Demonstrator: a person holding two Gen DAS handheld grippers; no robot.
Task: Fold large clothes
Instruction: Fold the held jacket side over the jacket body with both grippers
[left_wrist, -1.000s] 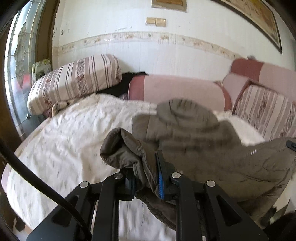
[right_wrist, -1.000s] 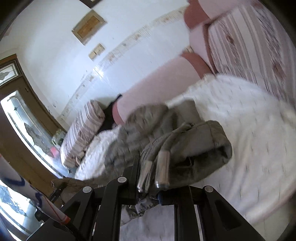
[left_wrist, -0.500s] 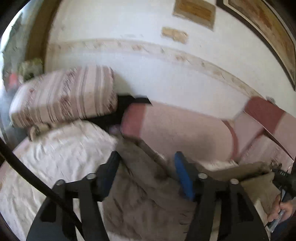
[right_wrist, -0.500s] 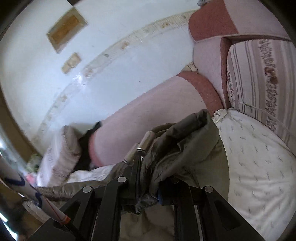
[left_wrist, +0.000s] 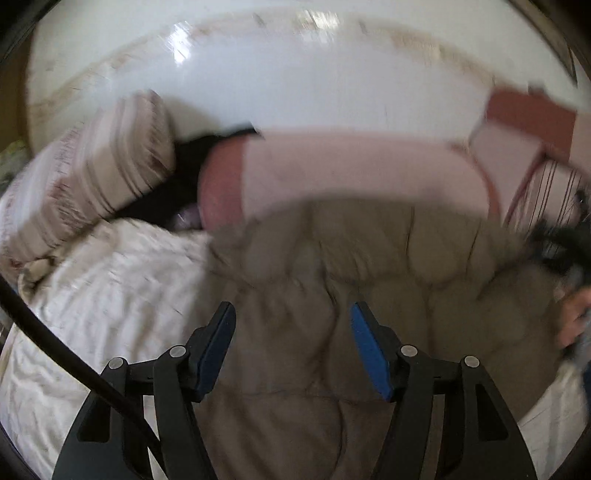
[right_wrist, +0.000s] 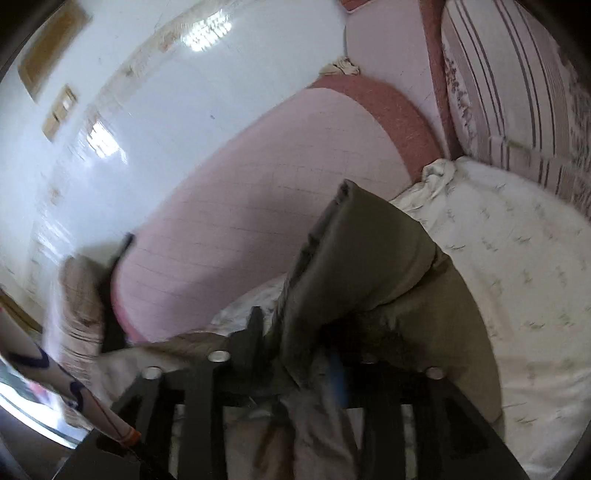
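Left fingers (left_wrist: 364, 347) stand wide apart, blue pads bare, nothing pinched; the left gripper (left_wrist: 291, 332) hangs just above the coat (left_wrist: 369, 266), which shows through the gap below the pads. Right gripper (right_wrist: 295, 347): jaws have just been opening, and a thick fold of coat (right_wrist: 354, 258) sits between them; that fold rises up out of the gap and leans toward the pink bolster (right_wrist: 266, 177). Lower part of the right view is blurred, so I cannot tell whether the pads press the cloth or only flank it. Coat is olive-brown, padded, quilted seams showing. It lies spread on the white bedspread (left_wrist: 96, 295), its far edge up against the bolster (left_wrist: 351, 173) along the wall. Left view is smeared throughout. Striped cushion (left_wrist: 88, 173) sits at the bed's far left, a dark cloth (left_wrist: 177, 184) wedged between it and the bolster. A second striped cushion (right_wrist: 517, 92) stands at the right end, against a red-edged pad (right_wrist: 391, 114). At the right edge of the left view, a hand (left_wrist: 572, 321) shows beside the coat, with the black frame of the other gripper just above it. Black cable (left_wrist: 55, 350) crosses the lower left of that view. Glossy white wall (right_wrist: 147, 110) behind.
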